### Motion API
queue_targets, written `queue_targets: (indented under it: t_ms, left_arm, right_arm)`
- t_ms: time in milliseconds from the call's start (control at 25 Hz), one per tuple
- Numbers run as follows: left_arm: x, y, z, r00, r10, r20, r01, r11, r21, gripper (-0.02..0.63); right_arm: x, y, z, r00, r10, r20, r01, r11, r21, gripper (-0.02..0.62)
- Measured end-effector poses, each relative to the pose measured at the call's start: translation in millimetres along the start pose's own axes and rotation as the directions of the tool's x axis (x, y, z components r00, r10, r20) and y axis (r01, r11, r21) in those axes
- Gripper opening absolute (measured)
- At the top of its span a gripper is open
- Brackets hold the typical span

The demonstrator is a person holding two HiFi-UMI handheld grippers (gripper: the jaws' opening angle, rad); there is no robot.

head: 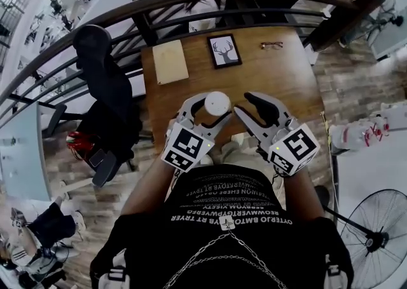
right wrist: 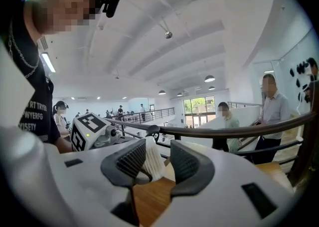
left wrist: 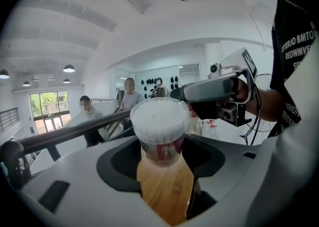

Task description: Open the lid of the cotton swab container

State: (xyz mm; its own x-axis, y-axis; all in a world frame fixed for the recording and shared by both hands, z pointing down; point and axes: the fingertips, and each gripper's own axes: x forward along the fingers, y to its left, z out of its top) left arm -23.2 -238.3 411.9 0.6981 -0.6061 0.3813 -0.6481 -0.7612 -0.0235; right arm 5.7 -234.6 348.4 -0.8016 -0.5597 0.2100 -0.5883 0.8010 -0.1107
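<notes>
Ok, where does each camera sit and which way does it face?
Head view: on the person's head, looking down at the table; torso, forearms, left gripper holding the cotton swab container, open right gripper.
Left gripper view: on the left gripper, looking along its jaws at the container; right gripper and forearm at right.
Right gripper view: on the right gripper, facing the railing; left gripper's marker cube, person's torso at left.
Shared: all three show the container.

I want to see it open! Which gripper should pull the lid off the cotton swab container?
Right, probably. Left gripper grips the cotton swab container; the right gripper is empty, jaws apart, beside its lid.
</notes>
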Motion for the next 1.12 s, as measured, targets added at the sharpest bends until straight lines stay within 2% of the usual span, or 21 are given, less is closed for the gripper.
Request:
queue_targets:
  t_ms: [320,600,840,1120]
  left_arm:
    - [-17,-9,2,1.000,0.001,-0.015,0.000,1.000,0.018,0.273]
    - [-24,-15,2,0.999,0.001,-0.045,0.001,0.999,0.034,0.273]
    - [-27,-19,-4,0.996,-0.018,-0.090,0.023,0.998,0.052,0.273]
    - [-27,-21,-10,0.992,-0.027,-0.126,0.034,0.998,0.058,0.272]
  right_arm:
    - [11,32,12,0.994,0.104,-0.024,-0.105,0.993,-0.051,0.193]
    - [21,63,12,0.974,0.205,-0.093,-0.213,0.972,-0.095,0.294]
    - [37,70,-5,0.962,0.169,-0.214,-0.205,0.966,-0.160,0.302]
    - [43,68,-16,0.959,0.106,-0.261,-0.166,0.962,-0.218,0.285]
